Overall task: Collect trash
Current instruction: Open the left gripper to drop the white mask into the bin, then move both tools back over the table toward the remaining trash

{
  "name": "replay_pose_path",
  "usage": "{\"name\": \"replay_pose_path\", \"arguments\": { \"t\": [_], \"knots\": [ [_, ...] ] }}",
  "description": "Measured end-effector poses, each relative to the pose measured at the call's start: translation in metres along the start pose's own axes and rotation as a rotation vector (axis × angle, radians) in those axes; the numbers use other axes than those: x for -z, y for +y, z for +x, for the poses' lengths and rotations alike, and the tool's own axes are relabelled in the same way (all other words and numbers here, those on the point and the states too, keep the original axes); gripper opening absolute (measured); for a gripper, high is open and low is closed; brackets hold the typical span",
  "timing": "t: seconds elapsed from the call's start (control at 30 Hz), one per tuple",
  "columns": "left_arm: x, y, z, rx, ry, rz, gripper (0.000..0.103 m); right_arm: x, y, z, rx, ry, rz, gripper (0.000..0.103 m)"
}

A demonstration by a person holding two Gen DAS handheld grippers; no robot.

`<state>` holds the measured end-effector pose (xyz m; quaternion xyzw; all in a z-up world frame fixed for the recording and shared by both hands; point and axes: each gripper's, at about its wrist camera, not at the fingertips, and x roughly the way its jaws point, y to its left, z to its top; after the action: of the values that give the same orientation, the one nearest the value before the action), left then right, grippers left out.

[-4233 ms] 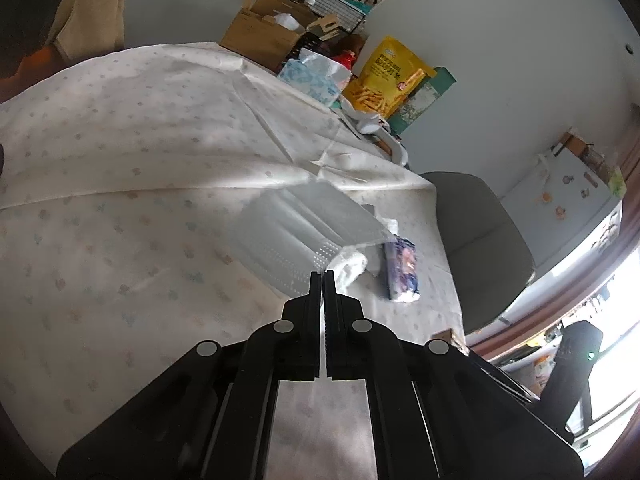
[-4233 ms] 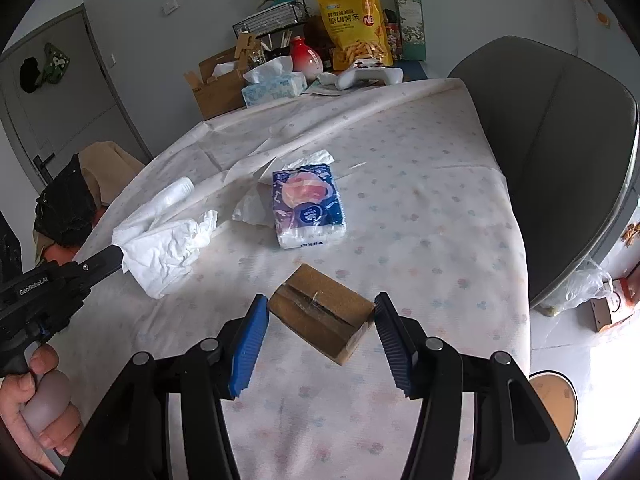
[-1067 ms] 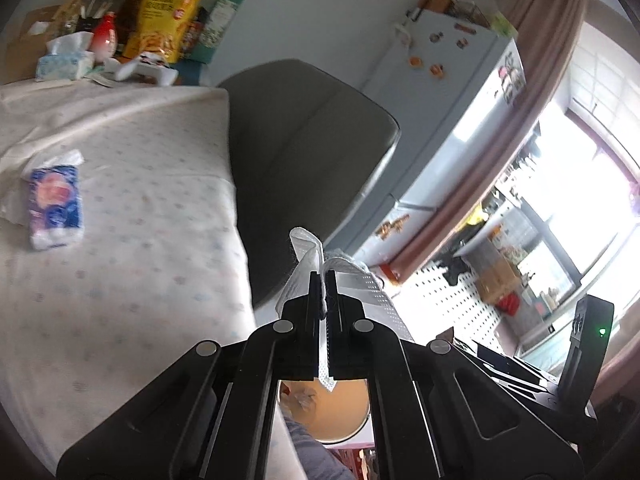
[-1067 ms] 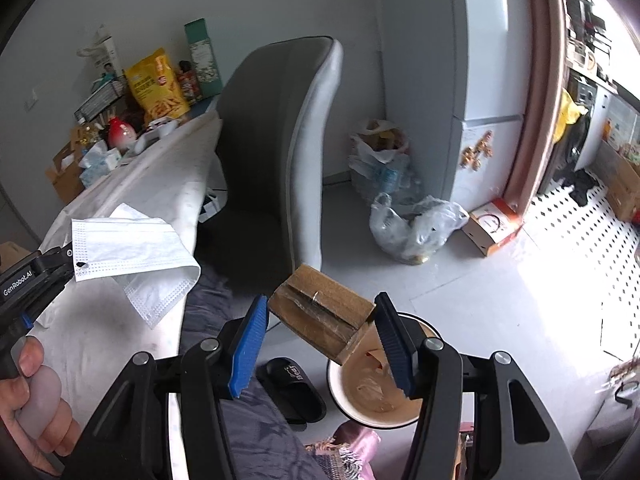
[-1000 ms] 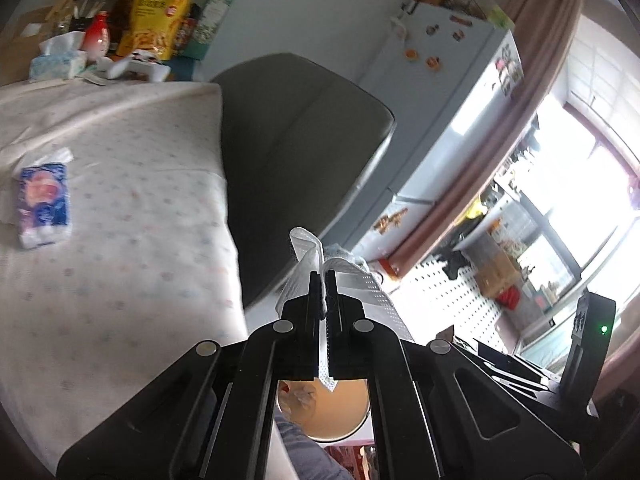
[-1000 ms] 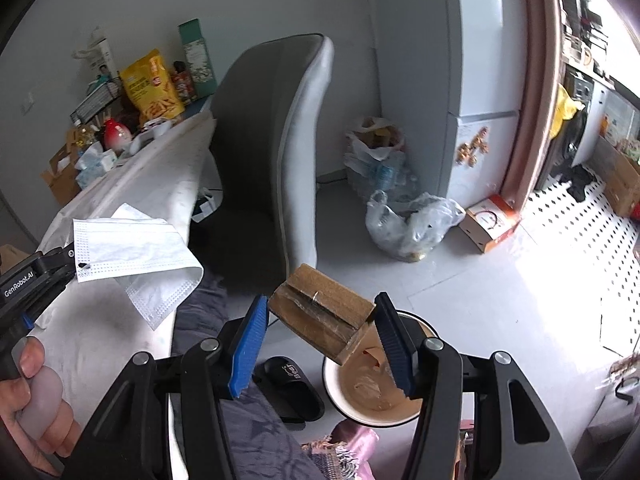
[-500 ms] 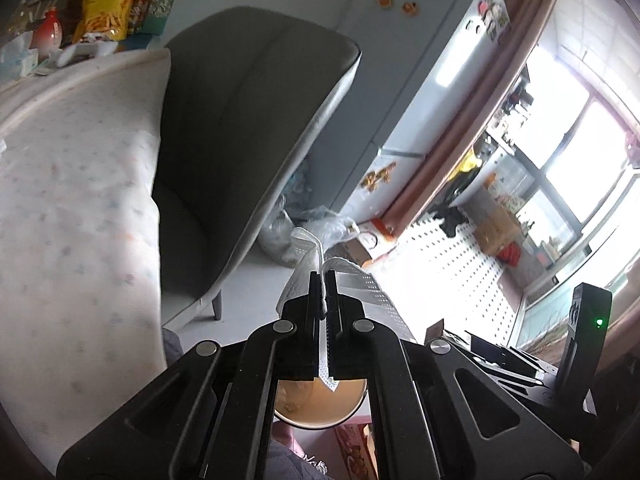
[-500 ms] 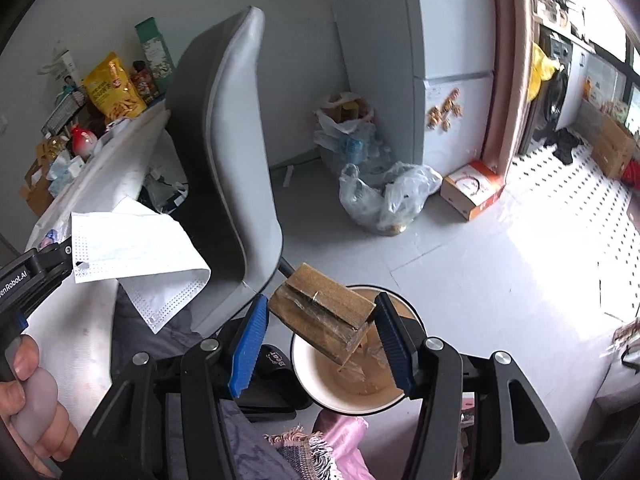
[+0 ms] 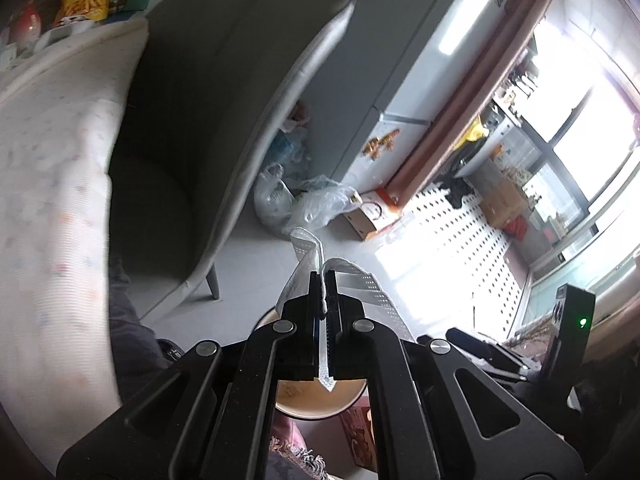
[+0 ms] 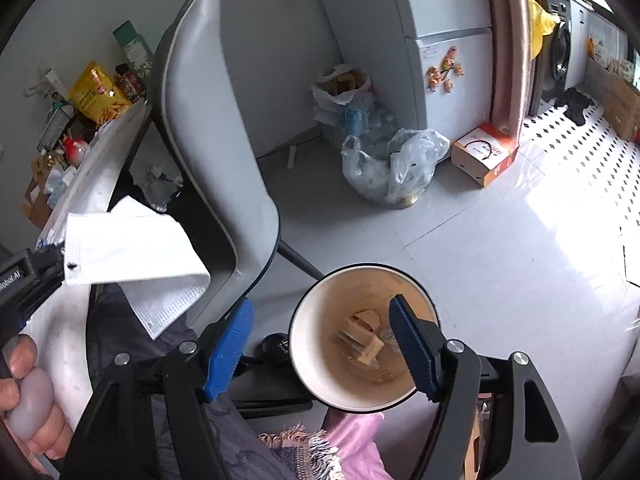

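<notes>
Left wrist view
- Change: the table (image 9: 48, 184) has slid to the left edge since half a second ago; the grey chair (image 9: 208, 92) fills the middle, and the bin (image 9: 320, 400) shows larger under the claw.
- Left gripper (image 9: 324, 280): clenched on the face mask (image 9: 360, 292), as before.
- Mask: white, pleated, perforated hem; it folds over the fingertips and a corner hangs down between them, above the bin's mouth.

Right wrist view
- Change: the cardboard piece (image 10: 360, 340), held between the blue pads (image 10: 230, 344) half a second ago, is now out of them and lies inside the bin (image 10: 312, 308).
- Right gripper (image 10: 320, 336): released, jaws opening, nothing between the pads; the bin's mouth sits between and below them.
- Cardboard: brown, blurred, lying among other scraps on the bin's tan floor.
- Bin: round, white rim, on the grey floor (image 10: 500, 248) just right of the chair (image 10: 208, 152).
- Mask (image 10: 128, 252): at left, spread flat from the left claw, which a hand (image 10: 28, 400) holds.
</notes>
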<state>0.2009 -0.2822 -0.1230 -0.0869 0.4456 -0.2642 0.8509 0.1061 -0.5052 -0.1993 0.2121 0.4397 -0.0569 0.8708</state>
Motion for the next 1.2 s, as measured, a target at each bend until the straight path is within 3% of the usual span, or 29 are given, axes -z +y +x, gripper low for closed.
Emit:
{"name": "replay_pose_path", "arguments": {
  "t": [0.23,0.6,0.73,0.77,0.8,0.87,0.93,1.1,1.2],
  "knots": [
    [0.006,-0.027,0.032,0.049,0.086,0.043,0.003,0.002,-0.035,-0.025,0.044,-0.049,0.056,0.069],
    [0.019,-0.062,0.081,0.063,0.168,0.094,0.003,0.004,-0.078,-0.056,0.077,-0.109,0.14,0.069],
    [0.031,-0.07,0.101,0.082,0.248,0.111,0.007,0.005,-0.086,-0.056,0.087,-0.1,0.164,0.07],
    [0.033,-0.07,0.102,0.082,0.253,0.106,0.018,0.005,-0.085,-0.056,0.095,-0.095,0.158,0.07],
    [0.034,-0.071,0.102,0.081,0.25,0.1,0.038,0.005,-0.085,-0.057,0.105,-0.095,0.154,0.07],
    [0.036,-0.07,0.097,0.09,0.23,0.085,0.06,0.003,-0.084,-0.059,0.124,-0.089,0.159,0.071],
    [0.038,-0.07,0.094,0.101,0.229,0.083,0.063,0.001,-0.082,-0.062,0.128,-0.083,0.17,0.071],
    [0.034,-0.065,0.076,0.128,0.185,0.067,0.094,-0.004,-0.069,-0.072,0.15,-0.095,0.161,0.073],
    [0.029,-0.059,0.063,0.134,0.166,0.054,0.095,-0.005,-0.059,-0.081,0.159,-0.118,0.152,0.078]
  ]
}}
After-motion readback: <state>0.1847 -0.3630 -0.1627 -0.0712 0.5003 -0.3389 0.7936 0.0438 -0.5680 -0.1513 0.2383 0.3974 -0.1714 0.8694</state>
